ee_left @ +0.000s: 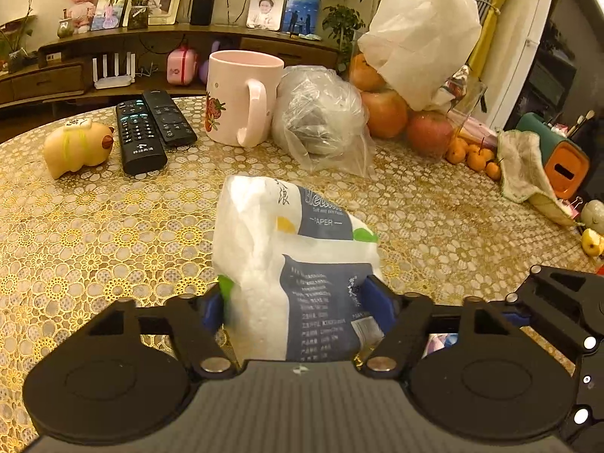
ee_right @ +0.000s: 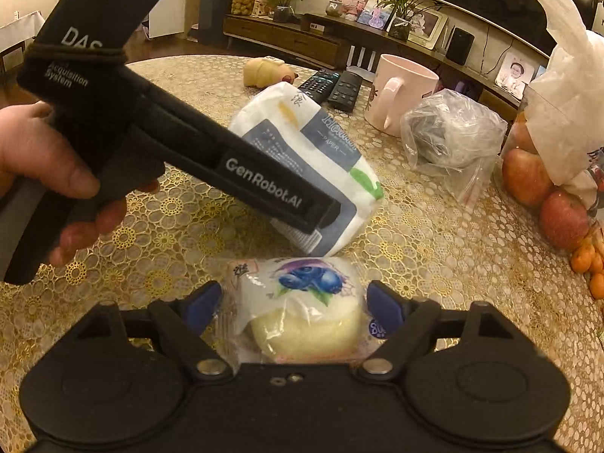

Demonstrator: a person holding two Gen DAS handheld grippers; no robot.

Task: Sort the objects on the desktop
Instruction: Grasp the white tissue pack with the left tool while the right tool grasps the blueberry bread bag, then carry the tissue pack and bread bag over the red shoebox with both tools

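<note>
My left gripper [ee_left: 298,302] is shut on a white and blue tissue pack [ee_left: 298,264], blue pads pressing both its sides just above the gold lace tablecloth. In the right wrist view the same tissue pack [ee_right: 321,143] shows under the left gripper's black body [ee_right: 241,173]. My right gripper [ee_right: 298,304] is shut on a wrapped blueberry cake [ee_right: 302,302], its blue pads against the wrapper's sides. Two black remotes [ee_left: 151,128], a pink mug [ee_left: 241,98] and a yellow pig toy [ee_left: 77,147] lie farther back.
A clear bag with a dark object [ee_left: 321,117] sits right of the mug. Apples and oranges under a white plastic bag [ee_left: 415,37] stand at the right, with small oranges [ee_left: 475,158], a cloth [ee_left: 524,166] and an orange box [ee_left: 566,170]. The right gripper's body [ee_left: 566,302] shows at lower right.
</note>
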